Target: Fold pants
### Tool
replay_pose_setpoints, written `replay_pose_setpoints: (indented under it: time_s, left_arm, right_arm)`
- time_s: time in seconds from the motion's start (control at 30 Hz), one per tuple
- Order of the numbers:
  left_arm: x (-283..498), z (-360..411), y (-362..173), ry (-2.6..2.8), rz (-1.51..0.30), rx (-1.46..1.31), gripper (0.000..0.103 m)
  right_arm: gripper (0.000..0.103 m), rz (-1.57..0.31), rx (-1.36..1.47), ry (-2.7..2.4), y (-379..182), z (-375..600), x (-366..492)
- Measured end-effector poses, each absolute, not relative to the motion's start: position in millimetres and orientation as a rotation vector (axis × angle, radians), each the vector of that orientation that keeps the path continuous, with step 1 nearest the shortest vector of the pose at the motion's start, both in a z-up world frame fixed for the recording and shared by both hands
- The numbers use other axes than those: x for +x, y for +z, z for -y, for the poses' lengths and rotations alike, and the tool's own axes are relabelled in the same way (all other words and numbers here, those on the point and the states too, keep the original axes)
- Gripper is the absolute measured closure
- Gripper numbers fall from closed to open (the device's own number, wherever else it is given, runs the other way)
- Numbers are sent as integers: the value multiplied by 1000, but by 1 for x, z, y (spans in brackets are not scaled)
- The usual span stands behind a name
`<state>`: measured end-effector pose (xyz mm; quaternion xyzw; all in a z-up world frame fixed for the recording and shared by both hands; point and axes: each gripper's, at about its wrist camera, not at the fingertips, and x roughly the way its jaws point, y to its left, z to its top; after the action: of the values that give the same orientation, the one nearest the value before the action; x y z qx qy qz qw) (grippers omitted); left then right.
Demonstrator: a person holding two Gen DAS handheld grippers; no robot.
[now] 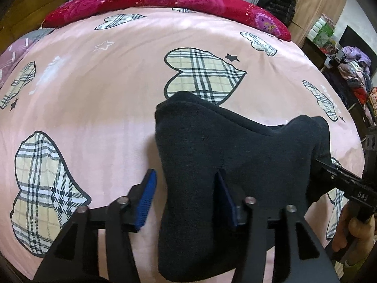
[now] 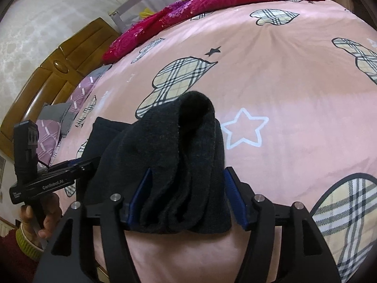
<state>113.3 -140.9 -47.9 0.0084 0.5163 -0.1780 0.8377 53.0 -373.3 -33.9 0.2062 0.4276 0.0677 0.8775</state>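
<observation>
Pants (image 1: 212,146), black and bunched, hang above the pink bed (image 1: 94,108) between both tools. Left gripper (image 1: 186,195) has jaws spread, fabric draped over one finger; right gripper (image 2: 188,195) has jaws pressing a thick fold.

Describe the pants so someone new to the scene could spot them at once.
Start from the pink bedsheet printed with plaid hearts, which fills most of both views. On its near part, in front of the red quilt, lies a bunched black knit garment: the pants. They are the only plain black fabric on the sheet.
</observation>
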Motion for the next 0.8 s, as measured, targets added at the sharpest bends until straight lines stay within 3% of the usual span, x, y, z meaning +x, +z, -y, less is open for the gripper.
replay_pose_setpoints:
  time_s: [0.1,0.57,0.8]
  left_arm:
    - [115,140,-50,-371,-1092,23,40]
    - [95,129,-38,-319,-1050,74,32]
    - [73,121,-30,-285,-1008,127,27]
  right_arm:
    - [29,-887,424,125,-38,376,52]
    - [26,-855,411,106,-27,375,42]
    - [17,-844,348,140,-16,357,25]
